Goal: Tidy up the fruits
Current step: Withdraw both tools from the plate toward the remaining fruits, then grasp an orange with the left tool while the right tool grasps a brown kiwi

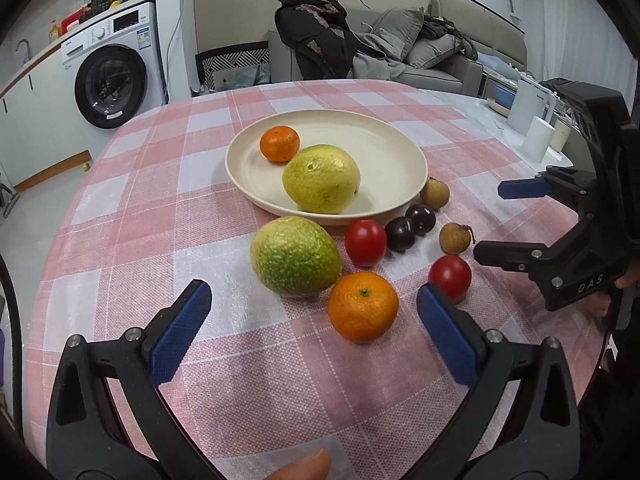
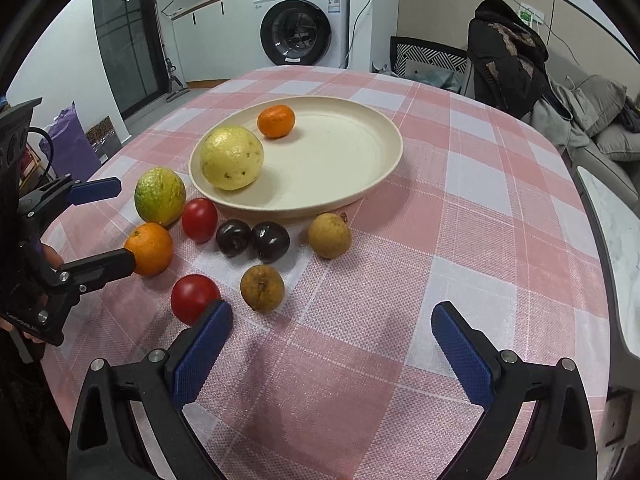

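In the left wrist view the left gripper (image 1: 314,312) hangs low over the checked tablecloth (image 1: 120,216) with its jaws spread wide and nothing held, a loose mandarin (image 1: 363,306) lying between the blue pads on the near side of the cream plate (image 1: 400,196); only this view shows the white kettle (image 1: 530,106) far right of the plate, and the right gripper (image 1: 490,222) entering side-on from the right, also agape and empty; on the plate sit a small mandarin (image 1: 279,143) and a yellow-green citrus (image 1: 321,179); a greener citrus (image 1: 295,255) lies just before the plate's rim; in the right wrist view the right gripper (image 2: 332,334) is wide open over bare cloth, empty; this view alone shows the dark glass door (image 2: 124,40) beyond the plate; two tomatoes (image 2: 199,219), two dark plums (image 2: 271,241) and two brown longans (image 2: 329,235) lie scattered in front of the plate.
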